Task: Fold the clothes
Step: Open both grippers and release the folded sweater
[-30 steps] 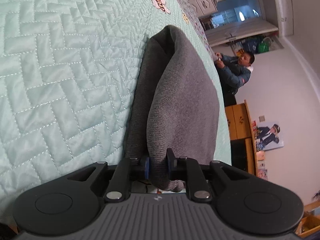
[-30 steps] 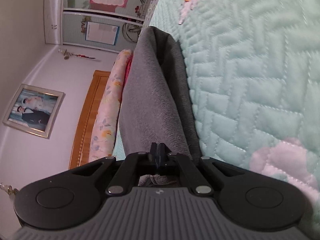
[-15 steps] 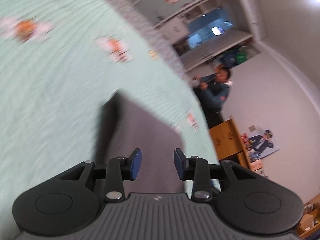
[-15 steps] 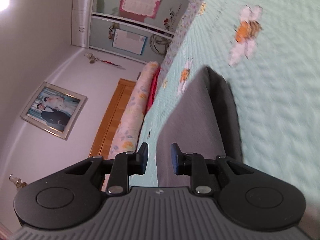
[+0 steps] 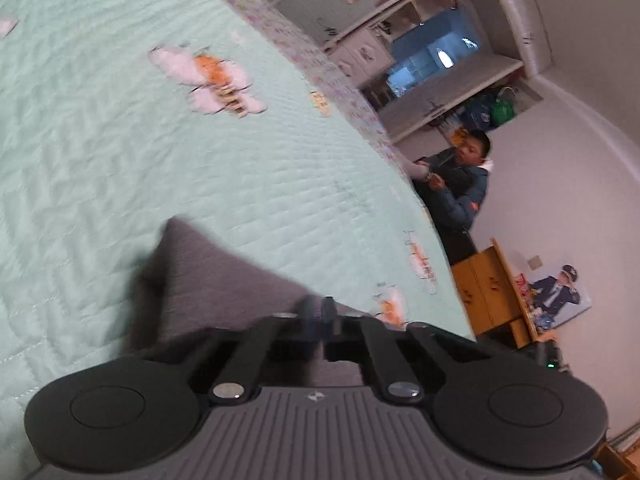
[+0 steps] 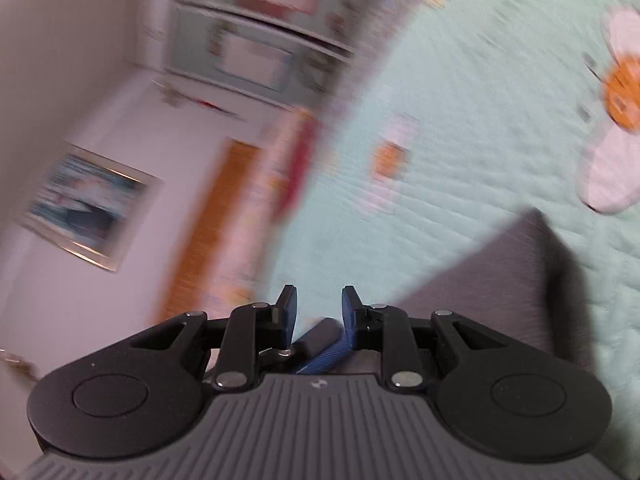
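Grey garment (image 5: 224, 280) lies below left tool (image 5: 318, 312), pinched together; right tool (image 6: 318, 312) spread.

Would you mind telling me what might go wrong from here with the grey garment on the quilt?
1. The shut left gripper sits close over the grey garment and may snag it, spoiling the fold.
2. The right gripper, jaws apart, is near the garment's edge in a blurred view; a hasty sweep could catch it.

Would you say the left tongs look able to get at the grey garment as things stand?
Probably yes: the grey garment lies directly ahead of the shut left tongs, with nothing between them.
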`<state>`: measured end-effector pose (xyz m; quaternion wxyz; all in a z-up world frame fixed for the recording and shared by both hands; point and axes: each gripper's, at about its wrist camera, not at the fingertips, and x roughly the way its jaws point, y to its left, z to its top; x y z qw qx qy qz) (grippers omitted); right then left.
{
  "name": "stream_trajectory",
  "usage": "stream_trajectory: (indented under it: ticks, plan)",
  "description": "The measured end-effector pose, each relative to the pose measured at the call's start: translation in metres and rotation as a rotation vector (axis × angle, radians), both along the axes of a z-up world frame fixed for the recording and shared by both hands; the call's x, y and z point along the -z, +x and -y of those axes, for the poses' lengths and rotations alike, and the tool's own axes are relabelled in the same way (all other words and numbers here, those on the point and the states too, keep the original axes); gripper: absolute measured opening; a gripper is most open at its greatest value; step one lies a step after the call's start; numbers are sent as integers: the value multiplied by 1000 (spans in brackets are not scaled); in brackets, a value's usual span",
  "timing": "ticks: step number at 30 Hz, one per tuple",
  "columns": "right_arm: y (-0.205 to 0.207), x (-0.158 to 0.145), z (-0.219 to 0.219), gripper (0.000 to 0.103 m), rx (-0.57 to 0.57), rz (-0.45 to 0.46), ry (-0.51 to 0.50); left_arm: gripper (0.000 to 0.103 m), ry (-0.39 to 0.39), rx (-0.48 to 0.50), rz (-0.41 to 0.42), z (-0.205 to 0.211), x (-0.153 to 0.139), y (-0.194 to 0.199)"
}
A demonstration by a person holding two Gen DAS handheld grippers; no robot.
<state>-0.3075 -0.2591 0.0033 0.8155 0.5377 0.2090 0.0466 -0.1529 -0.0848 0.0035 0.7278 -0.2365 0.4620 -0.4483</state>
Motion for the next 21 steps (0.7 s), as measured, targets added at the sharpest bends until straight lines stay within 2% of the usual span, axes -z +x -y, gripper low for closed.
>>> stream_trajectory:
  ticks: [2,5,9,13,16,17,18,20,21]
  plan:
    - [10,25,-3,0,-11,-93,-54,4,-26,-2,6,-5,10,-3]
    - [6,30,-8,0,2,-75,-86,4,-7,6,77,-3,8,-8]
    - [2,33,-13,0,16,-52,-122,4,-52,4,65,-8,17,-8]
    - [1,30,-15,0,16,-51,-135,4,-39,8,93,-7,14,-10]
    - [2,19,-8,0,0,-84,-109,4,-35,7,101,-6,13,-11]
    - [3,8,-9,0,0,-66,-107,4,-32,7,105,-6,12,-11]
    - [4,-3,-10,5,0,-44,-107,4,-31,6,108,-6,12,-11]
    - [6,-25,-12,5,2,0,-105,4,-33,4,108,-6,12,-11]
    - [10,-27,-13,5,5,-7,-101,4,-35,3,104,-6,13,-10]
